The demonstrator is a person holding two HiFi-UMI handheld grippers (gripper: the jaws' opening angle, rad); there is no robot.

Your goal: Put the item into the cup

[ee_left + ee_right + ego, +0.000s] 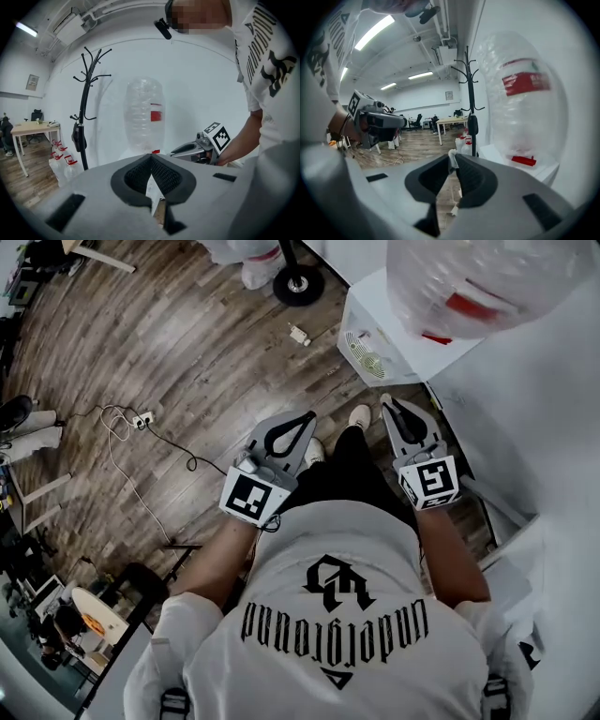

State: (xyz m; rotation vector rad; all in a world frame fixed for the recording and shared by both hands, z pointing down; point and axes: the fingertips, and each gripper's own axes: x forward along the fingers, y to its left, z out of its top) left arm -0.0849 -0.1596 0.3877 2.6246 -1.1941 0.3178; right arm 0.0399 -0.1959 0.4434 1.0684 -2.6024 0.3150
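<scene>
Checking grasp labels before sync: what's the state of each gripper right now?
Left gripper: fingers closed on a thin white slip.
Right gripper: fingers closed on a small white scrap at the tips.

Water dispenser (375,343) with large inverted bottle (469,282) stood just ahead of right gripper (387,401), blocking forward reach. White wall (553,446) closed right side. Coat rack (84,108) and small water jugs (63,164) crowded floor left of dispenser. Wood floor (187,343) lay open ahead of left gripper (305,416), crossed only by cable (122,460) and power strip (142,418). Gap between grippers was free.
</scene>
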